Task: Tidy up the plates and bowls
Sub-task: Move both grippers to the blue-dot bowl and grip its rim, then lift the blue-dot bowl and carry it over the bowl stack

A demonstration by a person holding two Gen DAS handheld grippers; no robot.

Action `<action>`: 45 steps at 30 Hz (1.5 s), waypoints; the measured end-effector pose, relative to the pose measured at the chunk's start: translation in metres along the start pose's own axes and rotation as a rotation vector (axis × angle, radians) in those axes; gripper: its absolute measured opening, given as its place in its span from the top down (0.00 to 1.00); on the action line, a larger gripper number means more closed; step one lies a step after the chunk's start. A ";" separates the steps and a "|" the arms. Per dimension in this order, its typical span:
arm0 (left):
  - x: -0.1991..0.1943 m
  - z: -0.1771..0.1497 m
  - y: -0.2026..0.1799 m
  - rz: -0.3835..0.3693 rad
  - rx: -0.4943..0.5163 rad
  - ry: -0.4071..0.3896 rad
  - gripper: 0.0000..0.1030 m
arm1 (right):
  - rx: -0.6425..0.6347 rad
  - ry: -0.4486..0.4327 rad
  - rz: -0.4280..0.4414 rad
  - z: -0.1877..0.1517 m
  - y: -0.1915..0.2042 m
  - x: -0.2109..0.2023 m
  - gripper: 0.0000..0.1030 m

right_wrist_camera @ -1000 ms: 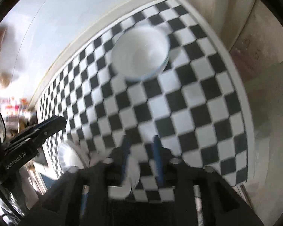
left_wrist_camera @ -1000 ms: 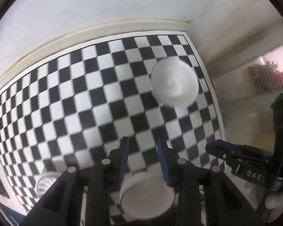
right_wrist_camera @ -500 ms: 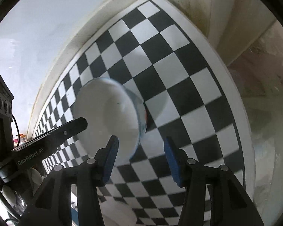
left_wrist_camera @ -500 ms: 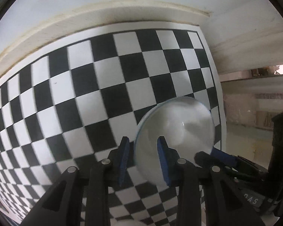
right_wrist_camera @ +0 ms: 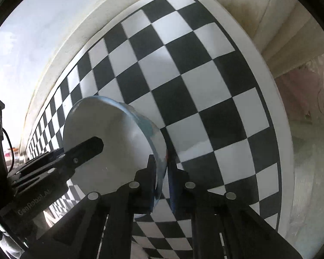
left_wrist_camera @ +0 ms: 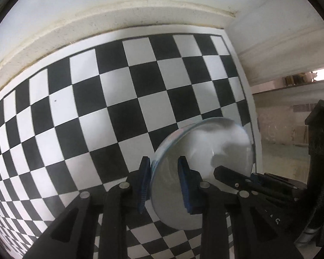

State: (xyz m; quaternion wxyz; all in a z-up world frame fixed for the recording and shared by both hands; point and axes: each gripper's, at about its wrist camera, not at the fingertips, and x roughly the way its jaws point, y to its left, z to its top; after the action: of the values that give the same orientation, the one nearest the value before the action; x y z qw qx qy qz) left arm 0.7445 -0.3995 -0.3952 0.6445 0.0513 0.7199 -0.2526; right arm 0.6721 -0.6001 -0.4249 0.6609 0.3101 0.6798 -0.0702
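Both hand-held grippers have descended, clamping the white bowl's [left_wrist_camera: 205,172] rim.

the checkered mat [left_wrist_camera: 118,112] lies open behind the bowl [left_wrist_camera: 205,155], apparently walled at the baseboard [left_wrist_camera: 97,21].

Both wrist cameras look steeply down, close on one bowl [left_wrist_camera: 203,164].

home; checkered table [left_wrist_camera: 118,99]; bowl [left_wrist_camera: 205,172]
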 end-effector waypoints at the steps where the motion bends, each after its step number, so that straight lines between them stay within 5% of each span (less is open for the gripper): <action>1: -0.005 -0.002 -0.001 0.000 0.001 -0.006 0.77 | -0.005 -0.005 -0.001 -0.003 0.005 -0.001 0.89; 10: -0.075 -0.053 -0.001 -0.019 0.025 -0.079 0.77 | -0.062 -0.065 0.037 -0.049 0.034 -0.044 0.89; 21: -0.123 -0.146 0.003 -0.014 0.029 -0.119 0.77 | -0.129 -0.081 0.061 -0.151 0.069 -0.071 0.90; 33: -0.102 -0.214 0.040 0.018 -0.041 -0.053 0.77 | -0.152 0.019 0.044 -0.241 0.084 -0.022 0.90; 45: -0.068 -0.237 0.052 0.037 -0.074 0.036 0.77 | -0.149 0.083 -0.024 -0.253 0.084 0.020 0.90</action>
State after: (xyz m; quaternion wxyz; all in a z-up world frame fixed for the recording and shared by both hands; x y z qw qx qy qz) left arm 0.5630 -0.2354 -0.3363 0.6375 0.0453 0.7392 -0.2126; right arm 0.4999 -0.3986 -0.3874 0.6525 0.2547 0.7136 -0.0144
